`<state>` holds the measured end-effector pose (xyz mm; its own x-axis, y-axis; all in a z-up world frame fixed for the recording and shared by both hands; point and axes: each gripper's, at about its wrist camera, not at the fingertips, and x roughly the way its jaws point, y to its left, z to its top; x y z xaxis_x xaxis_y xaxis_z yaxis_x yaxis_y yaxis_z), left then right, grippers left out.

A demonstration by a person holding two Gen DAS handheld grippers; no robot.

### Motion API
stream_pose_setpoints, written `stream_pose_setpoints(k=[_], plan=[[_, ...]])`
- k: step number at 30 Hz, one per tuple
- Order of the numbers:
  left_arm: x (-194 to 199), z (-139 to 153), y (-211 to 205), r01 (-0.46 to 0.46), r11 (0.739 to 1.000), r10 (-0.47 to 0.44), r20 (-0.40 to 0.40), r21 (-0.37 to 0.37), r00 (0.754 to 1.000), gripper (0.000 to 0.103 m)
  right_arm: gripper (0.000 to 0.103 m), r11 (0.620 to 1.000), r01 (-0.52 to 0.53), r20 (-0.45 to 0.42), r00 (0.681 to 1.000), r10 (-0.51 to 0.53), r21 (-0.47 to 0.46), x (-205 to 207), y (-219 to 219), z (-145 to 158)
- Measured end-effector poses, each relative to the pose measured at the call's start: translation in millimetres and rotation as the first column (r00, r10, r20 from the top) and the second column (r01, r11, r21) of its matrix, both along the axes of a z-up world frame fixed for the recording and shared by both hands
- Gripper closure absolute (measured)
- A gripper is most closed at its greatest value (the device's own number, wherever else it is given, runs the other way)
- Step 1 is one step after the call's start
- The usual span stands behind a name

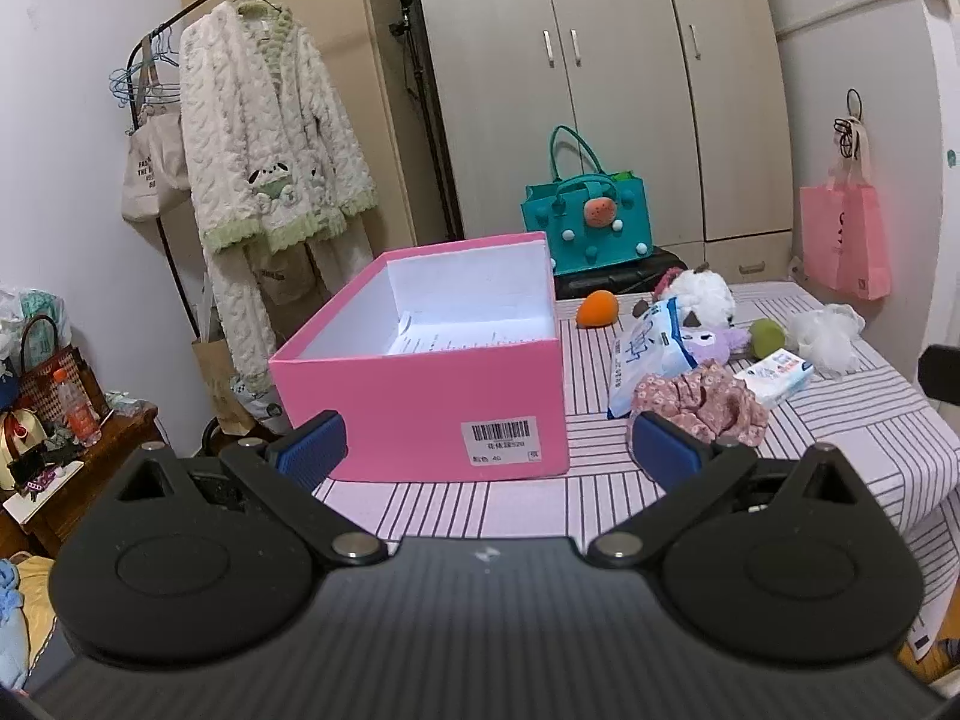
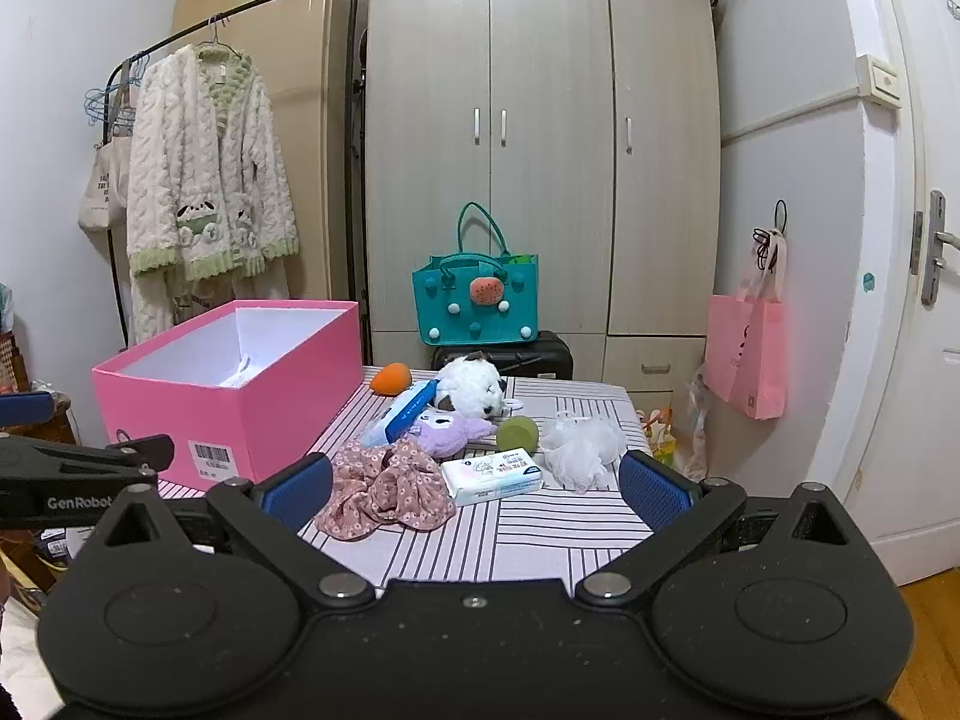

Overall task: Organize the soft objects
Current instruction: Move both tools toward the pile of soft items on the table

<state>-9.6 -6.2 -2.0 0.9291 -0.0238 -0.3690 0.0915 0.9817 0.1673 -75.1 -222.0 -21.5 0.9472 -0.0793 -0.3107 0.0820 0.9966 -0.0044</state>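
An open pink box (image 1: 420, 384) (image 2: 240, 396) stands on the left of the striped table, with paper inside. To its right lies a heap of soft things: a floral cloth (image 2: 384, 489) (image 1: 702, 399), a white tissue pack (image 2: 492, 475) (image 1: 777, 381), a white mesh puff (image 2: 579, 450) (image 1: 825, 330), a purple plush (image 2: 447, 429), a white plush dog (image 2: 471, 387), a blue wipes pack (image 2: 402, 411) (image 1: 648, 354), a green ball (image 2: 517, 433) and an orange ball (image 2: 390, 378) (image 1: 596, 309). My left gripper (image 1: 486, 450) is open and empty before the box. My right gripper (image 2: 474, 489) is open and empty before the heap.
The table (image 2: 540, 534) has a pink striped cover. A teal felt bag (image 2: 474, 300) sits on a black case behind it. A wardrobe stands at the back, a clothes rack with a robe (image 2: 204, 198) on the left, a pink bag (image 2: 747, 354) on the right wall.
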Motion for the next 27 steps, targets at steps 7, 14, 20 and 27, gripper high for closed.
stream_pose_setpoints(k=[7, 14, 20, 27], plan=[[2.0, -2.4, 3.1, -0.014, 1.000, 0.014, -0.010, 0.000, 1.000, 0.000, 0.000, 1.000, -0.002, -0.018, 1.000, 0.002, 0.001, 2.2, -0.6, -3.1], [6.5, -7.9, 7.6, -0.015, 1.000, 0.014, -0.042, -0.017, 0.999, 0.000, 0.000, 1.000, -0.010, -0.035, 0.999, 0.010, -0.001, 4.2, 1.6, -6.7], [9.7, -10.9, 9.9, -0.028, 0.999, 0.027, -0.056, -0.019, 0.998, 0.000, 0.000, 1.000, -0.013, -0.049, 0.999, 0.013, -0.003, 7.7, 2.0, -9.9], [12.1, -14.1, 12.2, -0.035, 0.999, 0.034, -0.070, -0.021, 0.997, 0.000, 0.000, 1.000, -0.007, -0.063, 0.998, 0.007, 0.001, 10.6, 0.4, -11.0]])
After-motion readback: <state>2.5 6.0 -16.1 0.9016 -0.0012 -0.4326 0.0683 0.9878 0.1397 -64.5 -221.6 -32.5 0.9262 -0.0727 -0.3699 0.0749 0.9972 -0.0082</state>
